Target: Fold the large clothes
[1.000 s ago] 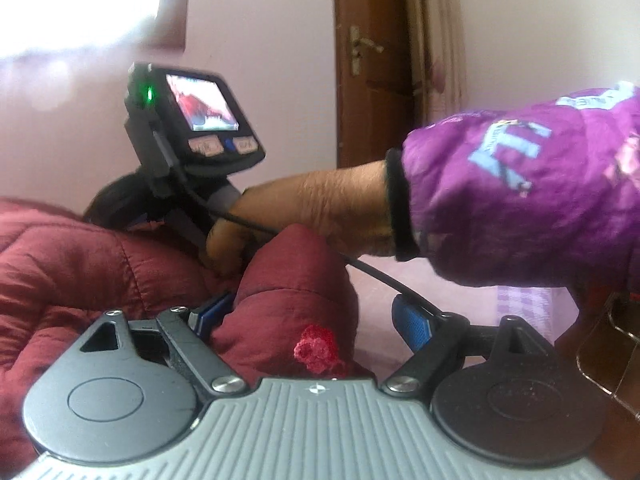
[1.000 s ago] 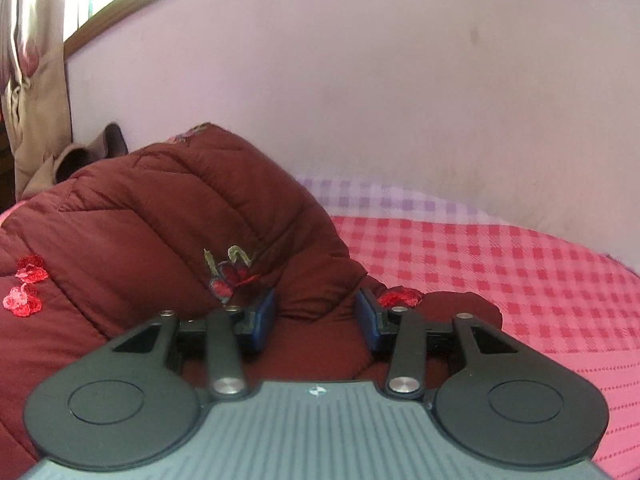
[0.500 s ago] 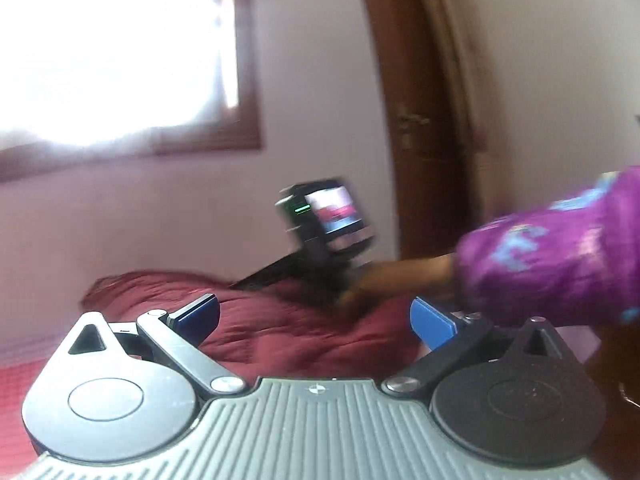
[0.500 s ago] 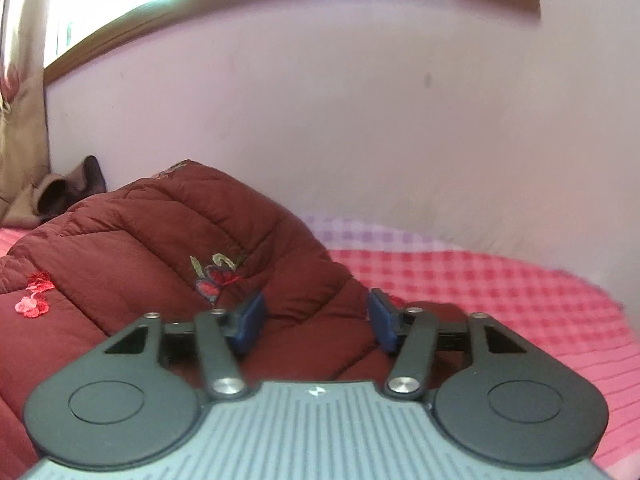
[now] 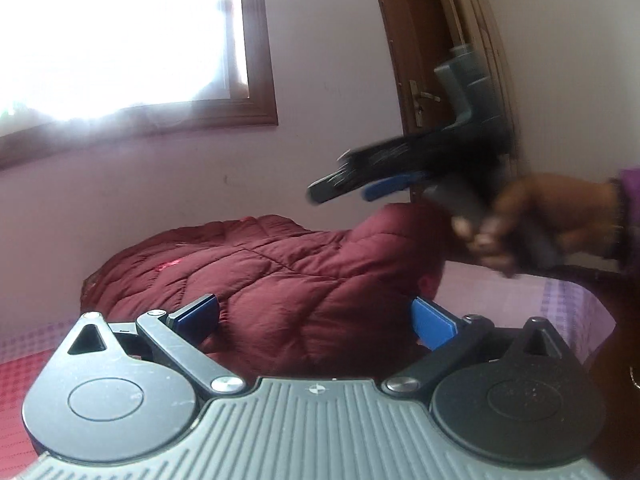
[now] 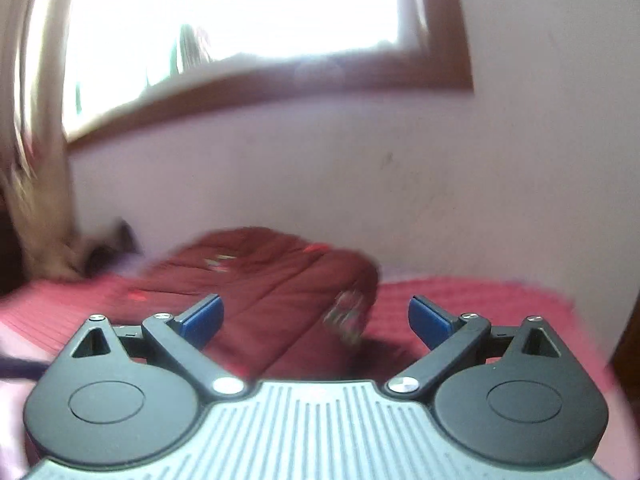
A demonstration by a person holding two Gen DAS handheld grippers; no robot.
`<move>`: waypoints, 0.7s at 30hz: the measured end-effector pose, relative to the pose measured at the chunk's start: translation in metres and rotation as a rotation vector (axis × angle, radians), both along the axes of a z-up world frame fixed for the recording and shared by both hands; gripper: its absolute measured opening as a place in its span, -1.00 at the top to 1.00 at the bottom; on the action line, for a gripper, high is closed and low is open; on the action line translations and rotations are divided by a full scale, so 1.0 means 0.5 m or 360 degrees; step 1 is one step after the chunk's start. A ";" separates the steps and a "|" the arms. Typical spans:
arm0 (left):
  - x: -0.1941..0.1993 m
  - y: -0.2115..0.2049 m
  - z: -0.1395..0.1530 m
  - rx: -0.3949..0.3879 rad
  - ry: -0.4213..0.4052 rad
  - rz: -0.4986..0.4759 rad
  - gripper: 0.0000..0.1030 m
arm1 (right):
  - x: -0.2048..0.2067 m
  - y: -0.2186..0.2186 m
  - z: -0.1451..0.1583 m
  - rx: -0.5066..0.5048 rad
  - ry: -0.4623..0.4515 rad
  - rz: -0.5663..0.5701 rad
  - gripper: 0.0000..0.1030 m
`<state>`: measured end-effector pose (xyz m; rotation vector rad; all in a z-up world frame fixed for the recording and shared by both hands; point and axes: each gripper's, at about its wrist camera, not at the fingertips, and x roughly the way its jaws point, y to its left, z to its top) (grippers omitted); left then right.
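Both grippers, left gripper [image 5: 314, 320] and right gripper [image 6: 316, 316], gape wide, holding nothing. Folded jacket [image 5: 280, 280] lies bunched on the bed [image 6: 480, 300] near its wall edge. I judge I'm between folds; next needs a fresh grasp.

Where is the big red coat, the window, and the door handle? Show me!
red coat [image 5: 280, 280], left wrist view, on its quilted middle.
window [image 6: 240, 12], right wrist view, on the bright glass.
door handle [image 5: 426, 97], left wrist view, on the brass lever.
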<state>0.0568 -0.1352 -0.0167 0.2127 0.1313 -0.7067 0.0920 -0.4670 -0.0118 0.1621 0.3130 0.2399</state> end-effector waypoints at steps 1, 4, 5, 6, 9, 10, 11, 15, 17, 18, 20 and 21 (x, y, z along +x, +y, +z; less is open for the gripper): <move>-0.002 -0.001 0.001 -0.0005 -0.0004 -0.0001 -0.96 | -0.027 -0.006 0.000 0.0053 -0.0004 0.0003 -0.94; -0.013 -0.001 0.002 -0.0030 -0.0008 -0.0014 -0.96 | -0.109 -0.012 -0.007 0.0114 -0.0051 0.0013 -0.94; -0.019 -0.007 -0.002 -0.0036 -0.0013 -0.0016 -0.96 | -0.128 -0.007 -0.011 0.0126 -0.0049 0.0003 -0.94; -0.026 -0.005 0.001 -0.0049 -0.0026 -0.0016 -0.97 | -0.143 -0.007 -0.016 0.0150 -0.0043 -0.0008 -0.94; -0.042 0.019 0.017 -0.0096 -0.0049 -0.0003 -1.00 | -0.172 -0.010 -0.022 0.0285 0.0030 -0.0013 -0.94; -0.045 0.026 0.023 -0.0113 -0.0043 0.0000 -1.00 | -0.170 -0.011 -0.026 0.0326 0.0055 -0.0007 -0.94; -0.055 0.032 0.029 -0.0121 -0.0037 0.0006 -1.00 | -0.173 -0.017 -0.025 0.0362 0.0061 0.0002 -0.94; -0.053 0.052 0.044 -0.0142 -0.0006 0.0069 -1.00 | -0.179 0.014 0.008 0.0330 -0.0008 0.0048 -0.88; -0.049 0.064 0.049 -0.0170 0.0028 0.0091 -1.00 | -0.174 0.037 0.018 0.0238 -0.0032 0.0062 -0.09; -0.046 0.066 0.051 -0.0161 0.0040 0.0117 -1.00 | -0.164 0.050 0.015 0.0175 0.0003 0.0056 0.46; -0.038 0.069 0.056 -0.0121 0.0041 0.0175 -1.00 | -0.156 0.053 -0.006 0.0181 0.0090 0.0051 0.49; -0.036 0.070 0.057 -0.0102 0.0036 0.0192 -1.00 | -0.156 0.051 -0.022 0.0205 0.0113 0.0066 0.50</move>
